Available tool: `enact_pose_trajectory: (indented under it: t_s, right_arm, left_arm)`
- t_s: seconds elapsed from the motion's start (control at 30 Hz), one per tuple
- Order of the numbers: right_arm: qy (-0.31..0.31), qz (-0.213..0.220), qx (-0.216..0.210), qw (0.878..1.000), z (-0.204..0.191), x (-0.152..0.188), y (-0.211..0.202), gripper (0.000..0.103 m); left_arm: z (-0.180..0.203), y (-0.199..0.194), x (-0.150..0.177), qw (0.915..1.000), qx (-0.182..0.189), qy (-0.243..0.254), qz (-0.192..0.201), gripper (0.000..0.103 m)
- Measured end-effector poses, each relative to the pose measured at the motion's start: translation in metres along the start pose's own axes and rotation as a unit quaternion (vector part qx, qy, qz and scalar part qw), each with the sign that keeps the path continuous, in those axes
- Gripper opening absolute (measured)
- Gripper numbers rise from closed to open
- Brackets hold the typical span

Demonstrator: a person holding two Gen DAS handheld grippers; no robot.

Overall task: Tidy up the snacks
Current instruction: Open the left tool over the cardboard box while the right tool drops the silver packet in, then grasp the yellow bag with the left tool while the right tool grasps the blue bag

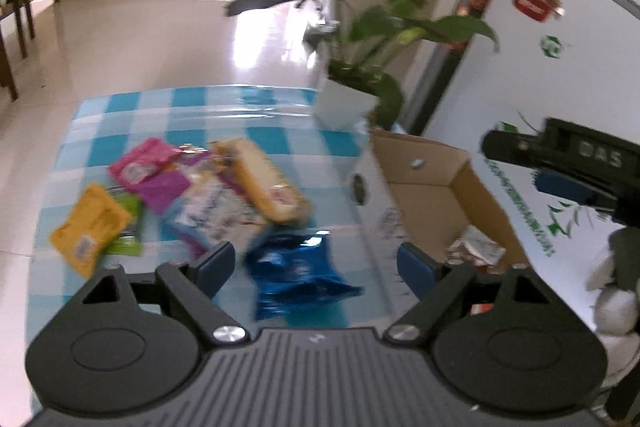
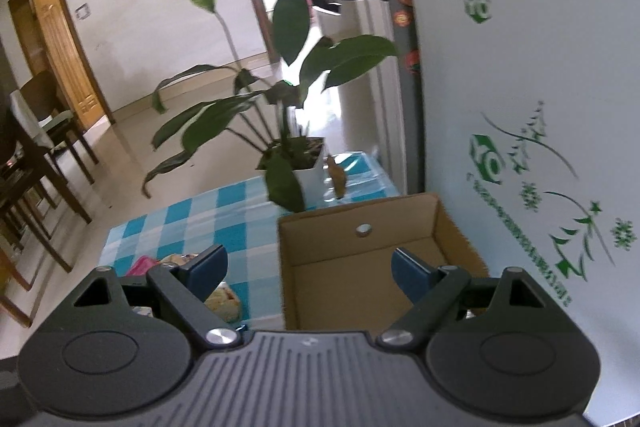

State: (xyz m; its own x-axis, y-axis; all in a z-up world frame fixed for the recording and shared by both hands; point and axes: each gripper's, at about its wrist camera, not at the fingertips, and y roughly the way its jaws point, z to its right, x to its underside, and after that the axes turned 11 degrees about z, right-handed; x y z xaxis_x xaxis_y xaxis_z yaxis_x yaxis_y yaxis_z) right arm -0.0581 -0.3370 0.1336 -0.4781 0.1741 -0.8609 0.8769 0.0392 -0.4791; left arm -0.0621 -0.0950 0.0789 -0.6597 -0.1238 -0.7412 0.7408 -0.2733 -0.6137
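Observation:
Snack packets lie on the blue checked tablecloth (image 1: 280,115): a blue foil bag (image 1: 298,277), a long orange pack (image 1: 264,183), a white-and-purple bag (image 1: 216,215), a pink packet (image 1: 142,163), a yellow packet (image 1: 90,225) and a green one (image 1: 128,227). My left gripper (image 1: 316,263) hangs open just above the blue foil bag, nothing between its fingers. A cardboard box (image 1: 428,183) stands at the right with a few wrappers (image 1: 476,251) inside. My right gripper (image 2: 308,267) is open over the cardboard box's (image 2: 360,267) near left wall, empty; it also shows as the right gripper (image 1: 560,163) at the right edge.
A potted plant in a white pot (image 1: 344,103) stands at the table's far right corner, its leaves (image 2: 240,115) spreading left. A white fridge door (image 2: 520,107) rises right behind the box. Wooden chairs (image 2: 44,147) stand on the tiled floor to the left.

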Motion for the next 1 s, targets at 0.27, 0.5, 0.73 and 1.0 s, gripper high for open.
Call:
enact_pose_trajectory:
  t_s: [0.27,0.5,0.73,1.0]
  right_arm:
    - [-0.026,-0.016,-0.038,0.999,-0.029,0.008,0.010,0.092]
    - [-0.049,-0.035,-0.063,0.996,-0.049,0.017,0.018,0.092]
    - [-0.058,-0.063,-0.081,0.993,-0.063,0.028,0.028,0.092]
    - [-0.058,-0.099,-0.100,0.988,-0.077,0.044,0.039,0.092]
  left_arm:
    - [-0.058,-0.004,-0.008,0.9991,-0.041,-0.006,-0.001,0.088]
    - [-0.105,-0.003,-0.016,0.9967,-0.080,-0.011,-0.001,0.088]
    - [-0.138,0.013,-0.016,0.9946,-0.103,0.001,-0.015,0.088]
    - [-0.160,0.040,-0.009,0.9943,-0.096,0.020,-0.042,0.088]
